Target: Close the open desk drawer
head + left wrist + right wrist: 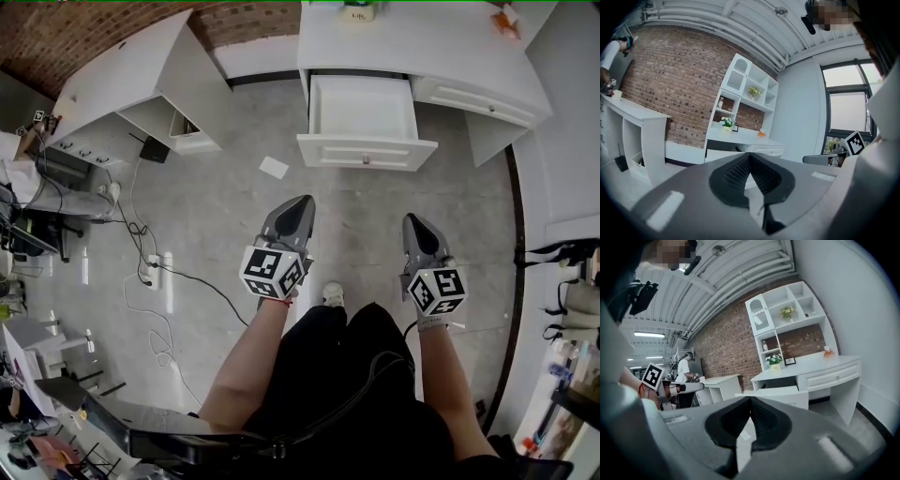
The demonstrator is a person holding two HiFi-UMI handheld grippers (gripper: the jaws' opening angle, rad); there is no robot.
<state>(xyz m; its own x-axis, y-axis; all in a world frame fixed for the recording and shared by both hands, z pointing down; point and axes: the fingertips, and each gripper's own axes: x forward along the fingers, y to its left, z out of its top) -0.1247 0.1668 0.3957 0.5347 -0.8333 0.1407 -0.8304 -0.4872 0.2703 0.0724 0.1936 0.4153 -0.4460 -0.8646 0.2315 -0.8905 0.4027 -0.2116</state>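
Note:
A white desk (422,42) stands against the far wall, and its left drawer (364,112) is pulled far out, empty, with a small knob on its front panel (366,153). Both grippers hover over the grey floor well short of the drawer, touching nothing. My left gripper (302,202) points at the drawer's left corner, jaws shut and empty. My right gripper (413,221) is held beside it, also shut and empty. In the right gripper view the open drawer (780,392) shows beyond the shut jaws (751,400). The left gripper view has the desk (745,138) past its shut jaws (750,155).
A second white desk (122,80) stands at the left with a black box (155,149) under it. A paper scrap (274,167) lies on the floor before the drawer. Cables and a power strip (154,271) run along the left. The desk's right drawer (476,99) is shut.

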